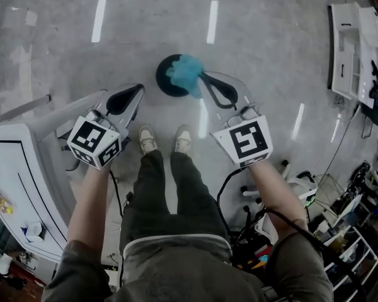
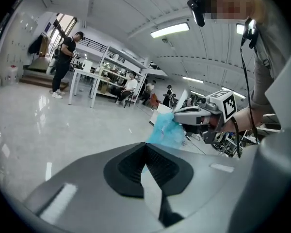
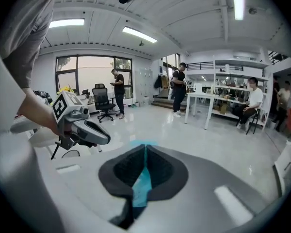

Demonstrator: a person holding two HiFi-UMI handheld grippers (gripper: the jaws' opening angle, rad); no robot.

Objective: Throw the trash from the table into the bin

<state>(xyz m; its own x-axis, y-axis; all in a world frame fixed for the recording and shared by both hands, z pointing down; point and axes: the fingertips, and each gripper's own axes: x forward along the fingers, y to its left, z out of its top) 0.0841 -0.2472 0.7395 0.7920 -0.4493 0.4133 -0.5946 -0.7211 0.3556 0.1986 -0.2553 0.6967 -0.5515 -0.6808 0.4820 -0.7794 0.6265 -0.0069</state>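
A crumpled blue piece of trash (image 1: 186, 73) hangs over a round black bin (image 1: 166, 82) that stands on the grey floor. My right gripper (image 1: 203, 78) is shut on it; in the right gripper view a blue strip (image 3: 143, 181) is pinched between the black pads. In the left gripper view the blue trash (image 2: 166, 132) shows at the tip of the right gripper (image 2: 177, 114). To the left of the bin my left gripper (image 1: 140, 89) is shut, with nothing between its pads. The bin's inside is hidden by the trash.
A white table (image 1: 19, 168) stands at my left, with small items near its edge. White furniture (image 1: 351, 43) stands at the upper right, cables and clutter (image 1: 340, 212) at the lower right. My shoes (image 1: 148, 139) are just short of the bin. People stand and sit in the background (image 3: 178, 89).
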